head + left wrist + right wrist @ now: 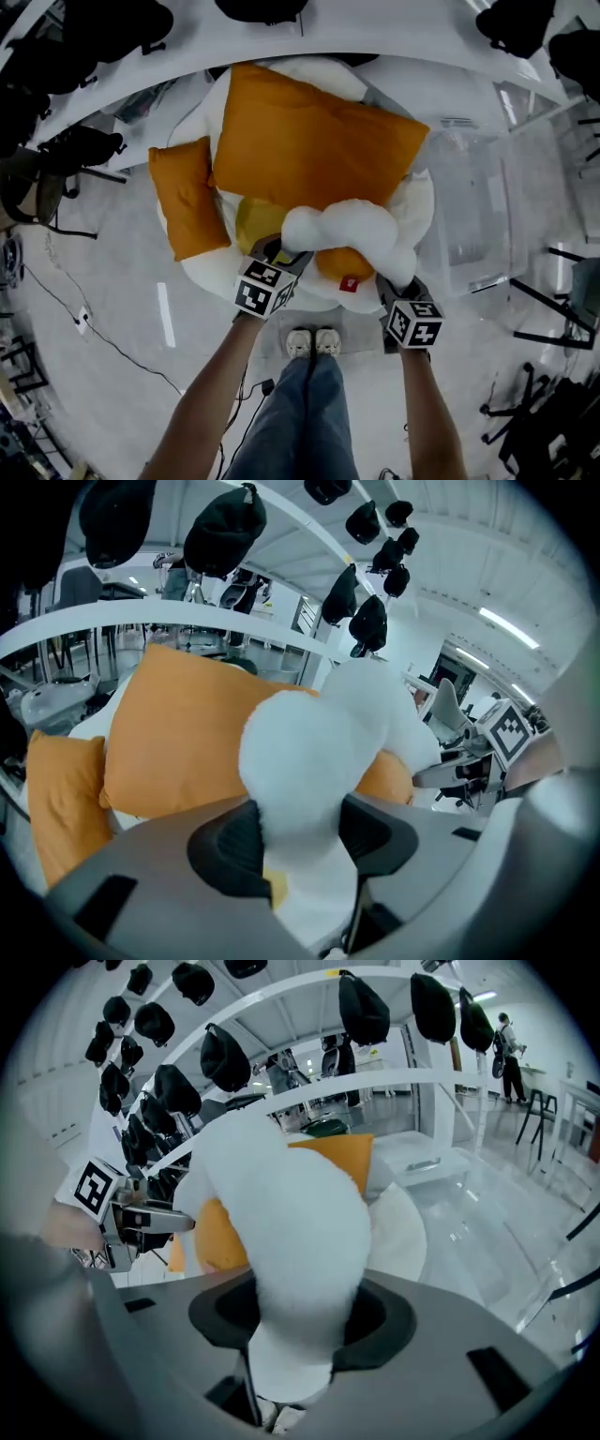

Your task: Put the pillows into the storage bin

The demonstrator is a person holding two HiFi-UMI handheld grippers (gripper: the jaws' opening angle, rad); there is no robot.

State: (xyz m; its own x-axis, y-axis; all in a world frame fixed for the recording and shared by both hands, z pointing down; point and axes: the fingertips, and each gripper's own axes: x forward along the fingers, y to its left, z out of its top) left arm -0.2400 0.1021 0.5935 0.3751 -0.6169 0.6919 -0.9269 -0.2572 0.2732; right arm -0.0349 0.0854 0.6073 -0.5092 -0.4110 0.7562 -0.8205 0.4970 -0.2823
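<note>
The left gripper (pixel 300 841) and right gripper (pixel 298 1321) each have fingers (pixel 230 841) pinched partway closed on an end of the white pillow (pixel 345 230), held near the person, left of the clear storage bin (pixel 511 187). The soft stuffing may slip free on the swing right.
</note>
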